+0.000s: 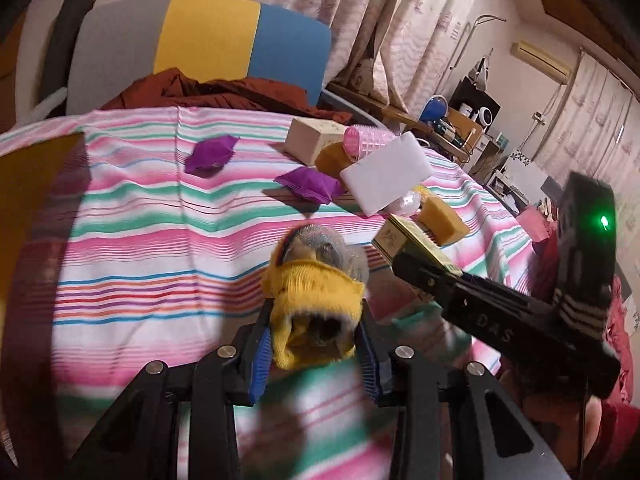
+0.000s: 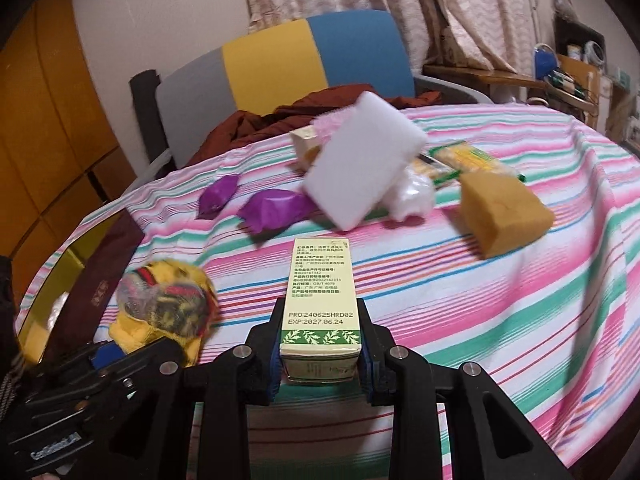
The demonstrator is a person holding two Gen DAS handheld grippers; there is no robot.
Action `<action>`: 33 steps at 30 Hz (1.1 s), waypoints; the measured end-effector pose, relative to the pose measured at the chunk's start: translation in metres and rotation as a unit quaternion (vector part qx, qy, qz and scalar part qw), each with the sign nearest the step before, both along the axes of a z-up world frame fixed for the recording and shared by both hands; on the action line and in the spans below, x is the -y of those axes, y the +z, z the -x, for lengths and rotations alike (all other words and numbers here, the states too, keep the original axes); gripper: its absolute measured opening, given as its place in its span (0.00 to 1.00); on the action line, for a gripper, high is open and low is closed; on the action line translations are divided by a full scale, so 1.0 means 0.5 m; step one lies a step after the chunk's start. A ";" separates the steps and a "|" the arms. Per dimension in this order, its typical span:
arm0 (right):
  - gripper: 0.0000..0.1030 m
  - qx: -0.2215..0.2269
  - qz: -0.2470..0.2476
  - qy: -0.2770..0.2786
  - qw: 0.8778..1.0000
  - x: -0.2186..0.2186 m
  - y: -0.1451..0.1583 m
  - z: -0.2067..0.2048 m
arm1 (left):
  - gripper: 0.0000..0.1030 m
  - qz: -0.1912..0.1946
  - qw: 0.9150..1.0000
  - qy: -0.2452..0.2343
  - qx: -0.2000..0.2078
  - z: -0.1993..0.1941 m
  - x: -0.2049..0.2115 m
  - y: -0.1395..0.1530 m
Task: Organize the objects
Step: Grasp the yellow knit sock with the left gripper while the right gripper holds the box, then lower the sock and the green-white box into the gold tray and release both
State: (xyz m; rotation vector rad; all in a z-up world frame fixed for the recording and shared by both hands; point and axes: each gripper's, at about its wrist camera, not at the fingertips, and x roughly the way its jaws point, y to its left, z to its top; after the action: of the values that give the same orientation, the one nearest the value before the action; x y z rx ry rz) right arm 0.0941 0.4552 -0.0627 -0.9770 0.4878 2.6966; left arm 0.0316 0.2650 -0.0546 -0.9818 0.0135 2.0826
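The left gripper [image 1: 316, 340] has its blue-padded fingers [image 1: 260, 360] clenched on a yellow knitted bundle [image 1: 312, 292] with a mesh-wrapped striped lump at its far end, and it is carried clear above the striped cloth [image 1: 152, 248] that covers the worktop. The right gripper [image 2: 320, 364] grasps a pale green carton [image 2: 320, 292] by its near end — the box juts forward between the fingers [image 2: 370, 360], its printed face turned up and a leaf border along its near edge. In the left wrist view the right gripper and its carton sit just to the right of the yellow bundle, close but apart. Farther across the cloth lie two purple packets [image 2: 276, 208], near each other, and beyond them a loose heap: a white foam block [image 2: 364, 160] propped at a tilt, a pink hair roller [image 1: 366, 142] behind it, a cream box [image 1: 312, 138] and a white crumpled bag [image 2: 412, 196]. An ochre sponge wedge [image 2: 504, 212] rests on the cloth to the right of the heap, apart from it, and a yellow-and-green packet [image 2: 468, 160] lies behind. A chair [image 2: 304, 60] with grey, yellow and blue panels stands at the far edge — a rust-brown cloth [image 1: 224, 92] is piled on its seat.
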 end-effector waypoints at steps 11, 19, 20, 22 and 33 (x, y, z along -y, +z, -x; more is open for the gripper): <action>0.29 -0.019 -0.005 0.060 0.998 0.110 0.040 0.022 | 0.35 -0.034 0.999 0.032 0.002 -0.008 0.118 0.036; 0.29 -0.038 0.007 0.076 0.996 0.159 0.068 0.029 | 0.34 -0.067 0.995 0.068 -0.002 -0.003 0.204 0.071; 0.29 -0.039 0.008 0.080 0.996 0.165 0.072 0.030 | 0.34 -0.070 0.995 0.075 -0.003 -0.002 0.218 0.076; 0.29 -0.045 0.015 0.092 0.995 0.184 0.081 0.032 | 0.35 -0.077 0.993 0.091 -0.005 0.002 0.250 0.084; 0.29 -0.064 0.021 0.194 0.979 0.335 0.117 0.055 | 0.35 -0.068 0.977 0.202 -0.027 0.051 0.429 0.113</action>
State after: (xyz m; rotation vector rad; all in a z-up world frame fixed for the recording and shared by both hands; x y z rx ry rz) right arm 0.0666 0.2879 -0.0041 -1.0038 0.4145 3.1247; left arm 0.0060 0.0506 0.0017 -0.8996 -0.3228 2.4406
